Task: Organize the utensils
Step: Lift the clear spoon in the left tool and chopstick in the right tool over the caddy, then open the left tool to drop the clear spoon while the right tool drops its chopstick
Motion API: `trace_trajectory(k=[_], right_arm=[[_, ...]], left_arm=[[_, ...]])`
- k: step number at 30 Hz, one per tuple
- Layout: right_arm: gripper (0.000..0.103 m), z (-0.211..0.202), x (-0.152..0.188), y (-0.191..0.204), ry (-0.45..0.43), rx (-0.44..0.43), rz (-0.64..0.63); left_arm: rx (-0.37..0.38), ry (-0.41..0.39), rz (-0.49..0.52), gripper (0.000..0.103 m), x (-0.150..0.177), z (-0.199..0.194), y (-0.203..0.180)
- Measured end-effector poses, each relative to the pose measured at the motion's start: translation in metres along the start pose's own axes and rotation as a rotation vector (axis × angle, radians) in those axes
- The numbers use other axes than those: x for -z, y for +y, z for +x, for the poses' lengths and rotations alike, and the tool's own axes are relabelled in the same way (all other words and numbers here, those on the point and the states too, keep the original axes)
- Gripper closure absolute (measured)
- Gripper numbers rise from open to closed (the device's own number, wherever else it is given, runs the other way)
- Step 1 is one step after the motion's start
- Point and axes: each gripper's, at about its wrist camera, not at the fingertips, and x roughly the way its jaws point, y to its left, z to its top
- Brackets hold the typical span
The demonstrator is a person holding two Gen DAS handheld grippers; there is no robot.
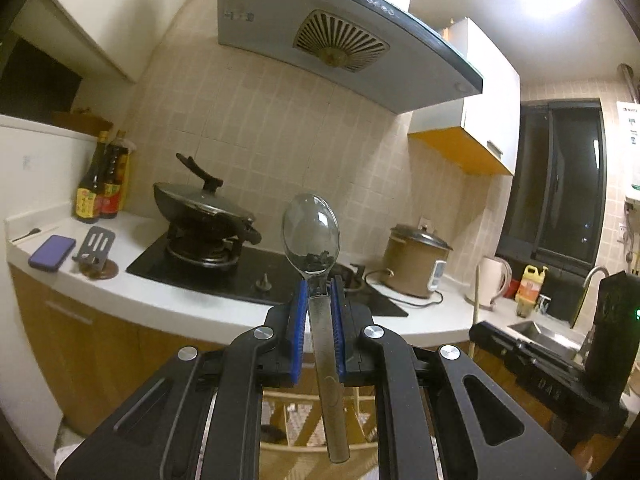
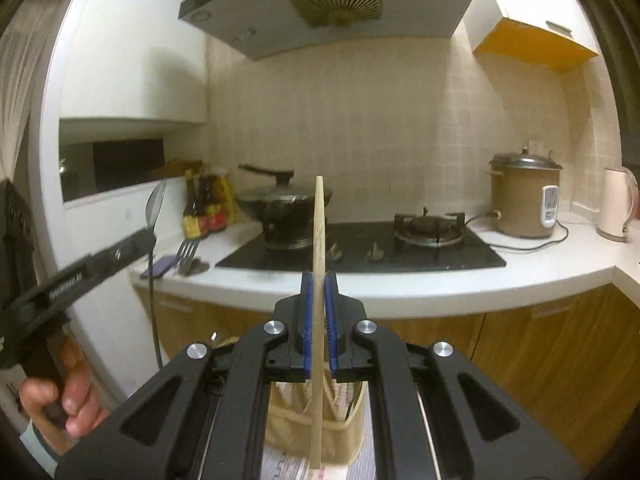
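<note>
While both grippers were raised in front of the kitchen counter [image 2: 400,292], each held one utensil. Going left to right in the left wrist view, two sauce bottles [image 1: 100,184] stood at the counter's back corner, with one purple phone [image 1: 52,253] and one slotted spatula [image 1: 96,246] lying near the front edge. One lidded wok [image 1: 200,204] sat on the left burner of the black hob [image 1: 224,276]. The left gripper [image 1: 320,300] had its blue pads clamped narrowly on the neck of one metal spoon [image 1: 311,232], bowl upright above the fingers and handle running back down between them. Further right stood one brown rice cooker [image 1: 416,264], one white kettle [image 1: 494,280], one yellow bottle [image 1: 530,284] and one steel sink [image 1: 536,330]. In the right wrist view a hand [image 2: 68,396] gripped the left tool's handle at the far left. The right gripper [image 2: 319,296] was closed tight on one wooden chopstick [image 2: 319,240], which stood nearly upright with its lower end reaching down past the fingers, above a beige holder [image 2: 340,436] below. The second burner [image 2: 430,228] was bare, and the counter's front strip between hob and edge lay open. Both utensils hung in free air short of the counter edge, well below the range hood [image 2: 336,4].
</note>
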Motion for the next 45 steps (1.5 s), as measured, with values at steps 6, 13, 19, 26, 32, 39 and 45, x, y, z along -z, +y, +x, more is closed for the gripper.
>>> trace_trajectory(k=[6, 13, 19, 26, 32, 39, 45], right_arm=[[0.099, 0.015, -0.016, -0.007, -0.084, -0.019, 0.010], [0.098, 0.043, -0.006, -0.007, -0.101, -0.040, -0.017], [0.099, 0.064, 0.019, -0.011, -0.061, -0.044, -0.017], [0.099, 0.074, 0.043, -0.011, -0.028, -0.038, -0.029], [0.099, 0.071, 0.056, -0.007, -0.025, -0.031, -0.056], [0.098, 0.064, 0.067, -0.010, -0.013, -0.032, -0.053], [0.098, 0.047, 0.073, -0.014, 0.027, -0.053, -0.026]], left_arm=[[-0.041, -0.013, -0.018, 0.093, -0.001, 0.031, 0.027], [-0.045, 0.025, -0.046, 0.093, 0.021, 0.071, 0.050], [-0.075, 0.037, -0.003, 0.093, 0.042, 0.086, 0.053], [-0.116, 0.035, 0.045, 0.093, 0.059, 0.097, 0.049], [-0.127, 0.044, 0.090, 0.093, 0.073, 0.099, 0.044], [-0.120, 0.059, 0.131, 0.092, 0.082, 0.087, 0.045], [-0.092, 0.080, 0.112, 0.079, 0.081, 0.063, 0.053]])
